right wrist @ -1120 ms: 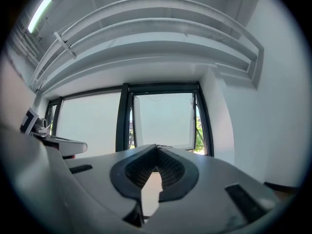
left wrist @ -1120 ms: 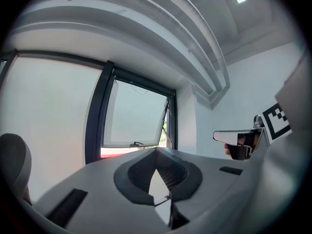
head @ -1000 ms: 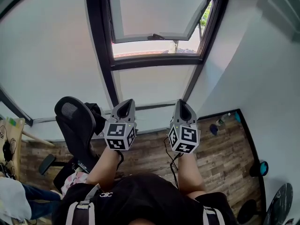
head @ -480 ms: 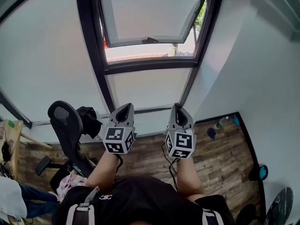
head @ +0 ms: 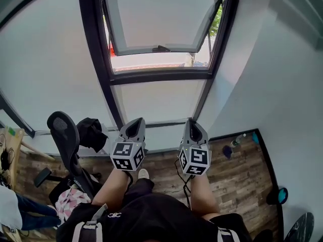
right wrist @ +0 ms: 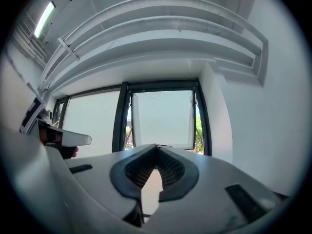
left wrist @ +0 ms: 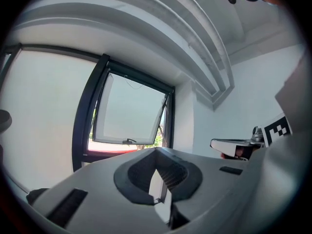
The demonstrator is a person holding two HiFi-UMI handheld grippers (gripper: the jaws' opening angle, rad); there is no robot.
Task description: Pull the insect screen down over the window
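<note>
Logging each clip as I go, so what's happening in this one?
A person stands facing a window, holding a gripper in each hand. The left gripper and right gripper are both shut with nothing between their jaws. They are raised side by side and point toward the window without touching it. The sash is tilted open at the bottom, and no screen shows drawn over it. An office chair stands at the left.

window (head: 159, 21): top cut by head view's edge | chair (head: 63, 130): seat partly behind wearer (head: 151, 216) | bystander (head: 10, 208): cropped left
</note>
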